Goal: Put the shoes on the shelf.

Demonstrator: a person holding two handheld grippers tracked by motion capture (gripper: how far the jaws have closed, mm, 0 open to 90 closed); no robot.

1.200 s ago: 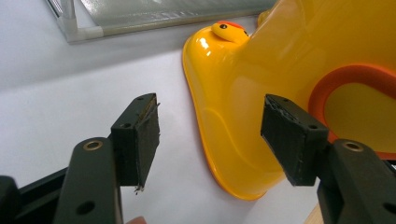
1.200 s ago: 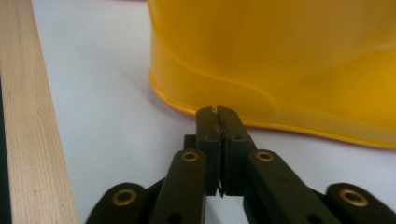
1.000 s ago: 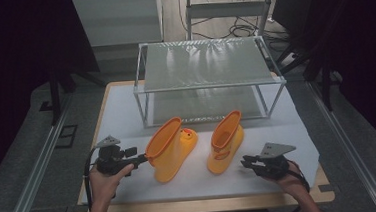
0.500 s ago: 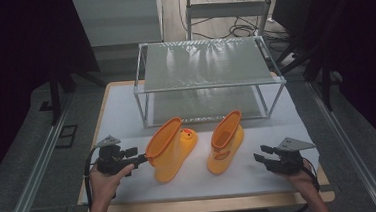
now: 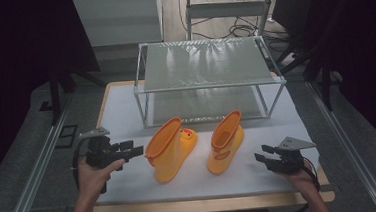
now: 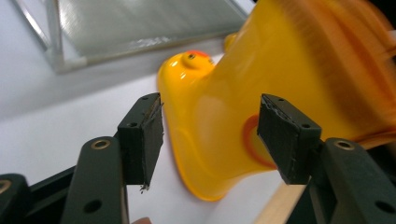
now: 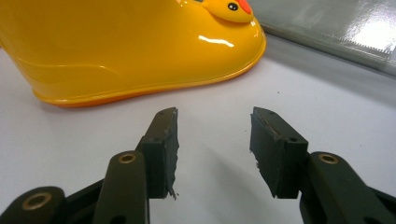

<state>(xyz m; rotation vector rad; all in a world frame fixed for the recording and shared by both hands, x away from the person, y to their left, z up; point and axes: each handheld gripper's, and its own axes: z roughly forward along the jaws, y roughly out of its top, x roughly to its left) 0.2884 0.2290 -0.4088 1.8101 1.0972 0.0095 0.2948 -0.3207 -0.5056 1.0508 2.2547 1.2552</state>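
Observation:
Two yellow rubber boots with duck faces on the toes stand on a white mat [image 5: 118,108]. My left gripper [image 5: 135,151] hovers open just left of the left boot [image 5: 171,149]. In the left gripper view that boot [image 6: 280,56] fills the space beyond the open left gripper [image 6: 208,122], untouched by the pads. My right gripper [image 5: 261,158] rests low, right of the right boot [image 5: 226,143]. Its jaws have just been opening and nothing is between them. In the right gripper view the right gripper [image 7: 214,126] stands a little short of the boot [image 7: 116,46].
A metal two-level rack [image 5: 208,64] with mesh shelves stands behind the boots at the back of the mat. The wooden table edge [image 5: 208,205] runs along the front. Cables lie on the floor beyond the rack.
My right gripper has drawn away to the right of the right boot and its jaws have spread. My left gripper has risen a little beside the left boot.

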